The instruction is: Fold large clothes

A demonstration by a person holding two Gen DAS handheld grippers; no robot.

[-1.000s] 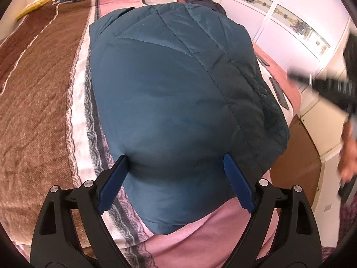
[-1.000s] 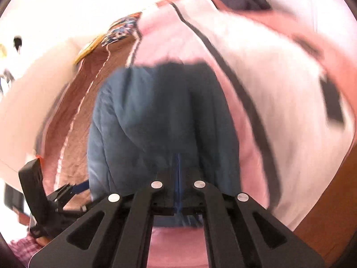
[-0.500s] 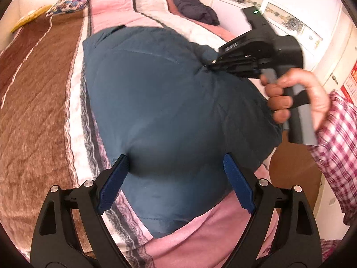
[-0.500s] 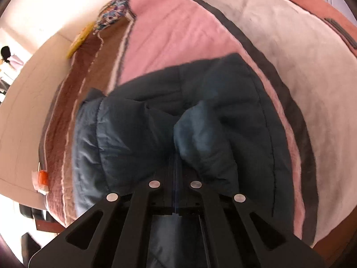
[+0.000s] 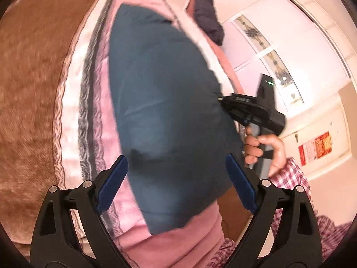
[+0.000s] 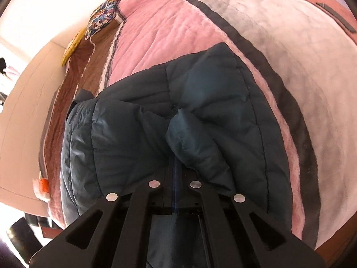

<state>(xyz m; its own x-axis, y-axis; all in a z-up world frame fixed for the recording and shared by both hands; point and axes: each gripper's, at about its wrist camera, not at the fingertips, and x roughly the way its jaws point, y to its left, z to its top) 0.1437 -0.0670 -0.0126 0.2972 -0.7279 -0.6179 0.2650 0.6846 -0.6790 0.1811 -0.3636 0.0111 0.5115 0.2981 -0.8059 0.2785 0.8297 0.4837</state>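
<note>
Seen from the left tool (image 5: 176,185), jaws wide apart above a blue jacket (image 5: 169,102) on the bed (image 5: 33,93). Seen from the right tool (image 6: 175,178): clamped tight on a jacket fold.

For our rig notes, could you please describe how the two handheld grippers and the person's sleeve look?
Left gripper: black cut-out arms, silver rivets, ribbed blue pads. Right gripper: black body, grey handle, small green light. The sleeve is red-and-white checked.
</note>
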